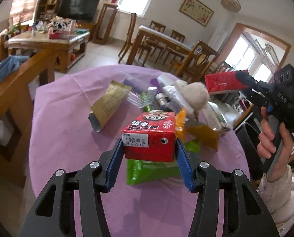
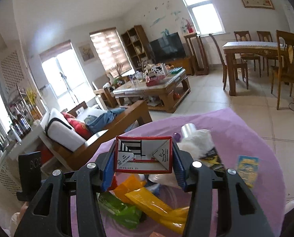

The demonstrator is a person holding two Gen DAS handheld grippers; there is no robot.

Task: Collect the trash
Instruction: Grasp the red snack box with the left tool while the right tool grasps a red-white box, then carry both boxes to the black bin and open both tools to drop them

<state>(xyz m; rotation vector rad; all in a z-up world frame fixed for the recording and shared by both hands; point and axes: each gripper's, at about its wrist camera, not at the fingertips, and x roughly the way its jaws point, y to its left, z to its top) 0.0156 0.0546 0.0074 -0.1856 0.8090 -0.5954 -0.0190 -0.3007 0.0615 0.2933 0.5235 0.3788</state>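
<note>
a round table (image 1: 72, 106) fills the lower middle of the left wrist view, with a heap of trash on its far half. at the heap's near edge a milk carton (image 1: 150, 136) sits between the left gripper (image 1: 149, 158) fingers, above a flat wrapper (image 1: 147, 171). at ten o'clock from the carton lies a foil pouch (image 1: 109, 104), apart from the heap; at one o'clock a wad of tissue (image 1: 194, 96). at three o'clock, off the table's edge, a hand (image 1: 269, 138) holds the right gripper, whose fingers grip a second carton (image 2: 144, 154) over the heap. behind the table stand a coffee table (image 1: 48, 41) at eleven o'clock and a dining table (image 1: 162, 39) at one.
</note>
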